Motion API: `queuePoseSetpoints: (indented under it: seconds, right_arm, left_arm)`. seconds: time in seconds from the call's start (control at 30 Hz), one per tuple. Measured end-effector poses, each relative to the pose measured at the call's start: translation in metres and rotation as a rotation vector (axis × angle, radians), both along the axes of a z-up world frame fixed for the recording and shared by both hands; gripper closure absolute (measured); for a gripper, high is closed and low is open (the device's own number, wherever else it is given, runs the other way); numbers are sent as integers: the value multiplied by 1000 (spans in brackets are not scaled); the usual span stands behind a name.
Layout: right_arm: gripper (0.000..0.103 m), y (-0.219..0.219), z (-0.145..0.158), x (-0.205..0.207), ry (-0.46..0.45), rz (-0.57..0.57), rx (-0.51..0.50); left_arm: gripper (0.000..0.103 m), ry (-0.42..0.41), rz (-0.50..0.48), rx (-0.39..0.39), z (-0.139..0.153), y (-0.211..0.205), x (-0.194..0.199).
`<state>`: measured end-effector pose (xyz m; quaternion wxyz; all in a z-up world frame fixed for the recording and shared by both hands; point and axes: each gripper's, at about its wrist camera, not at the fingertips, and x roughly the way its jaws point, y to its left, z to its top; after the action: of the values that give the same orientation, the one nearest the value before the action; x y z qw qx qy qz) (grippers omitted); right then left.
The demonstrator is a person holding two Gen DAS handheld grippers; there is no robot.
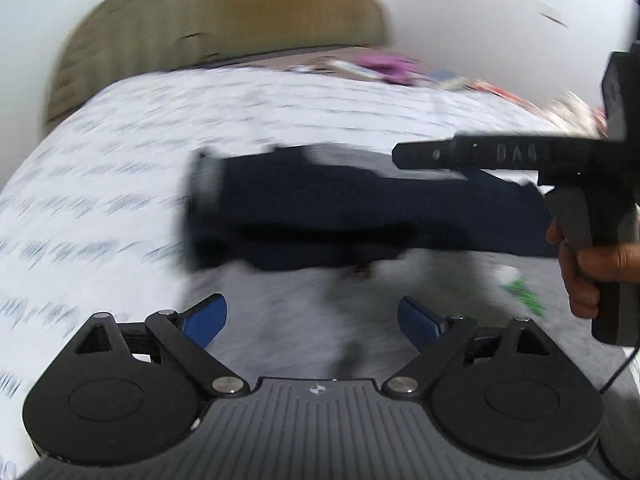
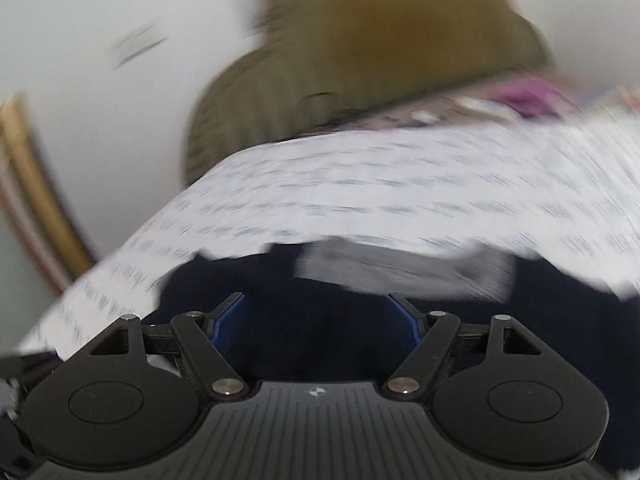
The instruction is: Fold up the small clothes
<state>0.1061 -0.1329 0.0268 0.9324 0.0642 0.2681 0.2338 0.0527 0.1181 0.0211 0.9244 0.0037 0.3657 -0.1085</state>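
Observation:
A dark navy garment (image 1: 340, 216) lies as a long folded band across a white patterned bedsheet (image 1: 140, 152), with a grey piece (image 1: 352, 156) at its far edge. My left gripper (image 1: 312, 318) is open and empty, just short of the garment over a grey cloth (image 1: 288, 304). The right gripper's body (image 1: 480, 154) reaches in from the right over the garment, held by a hand (image 1: 592, 276). In the right wrist view my right gripper (image 2: 316, 320) is open directly over the navy garment (image 2: 320, 344), with the grey piece (image 2: 392, 268) beyond. Both views are motion-blurred.
An olive-brown cushion or headboard (image 1: 224, 32) stands against the white wall behind the bed. Purple and colourful clutter (image 1: 388, 66) lies along the bed's far edge. A wooden frame (image 2: 36, 184) leans at the left in the right wrist view.

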Motion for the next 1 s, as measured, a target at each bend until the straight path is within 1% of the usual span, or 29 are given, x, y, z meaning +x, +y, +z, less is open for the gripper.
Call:
queuePoseSetpoints:
  seconds: [0.1,0.17,0.2,0.27,0.4,0.47,0.53,0.57,0.6,0.63,0.7,0.73,0.8,0.87,1.0]
  right_arm:
    - [27,65,4,-2,-117,131,-176]
    - [27,102,-1,-7,-191,202,-300]
    - [27,116,-7,-10,-213,230,-355]
    - [27,139,-18,-11,-235,272,-434]
    - [28,160,-40,-12,-288,251,-605]
    - [28,162,-46,-15,-313,254,-638]
    - [28,168,-50,-13,-339,242,-667]
    - [28,171,-50,-11,-352,242,-662]
    - [32,174,-50,-9,-357,251,-645]
    - [38,175,-49,-5,-352,263,-626]
    - [80,174,-45,4,-304,284,-570]
    - [86,170,-42,9,-275,275,-525]
    - [91,152,-33,17,-220,237,-386]
    - [94,126,-22,21,-185,175,-252]
    - [94,54,-5,22,-122,19,17]
  left_arm:
    - [9,21,107,-35,2,26,-3]
    - [9,33,155,-49,6,38,-6]
    - [9,36,171,-55,6,42,-7]
    - [9,46,199,-54,7,50,-9]
    - [9,54,215,-53,5,55,-13]
    - [9,51,220,-53,2,56,-16]
    - [11,67,237,-42,0,54,-14]
    - [11,75,242,-40,-2,54,-12]
    - [11,85,248,-40,-4,54,-11]
    - [11,94,253,-43,-4,53,-10]
    - [10,93,254,-53,-3,53,-10]
    - [10,90,257,-52,-2,53,-10]
    - [10,83,261,-38,0,52,-9]
    - [10,80,255,-18,3,48,-7]
    - [10,73,223,11,7,33,3]
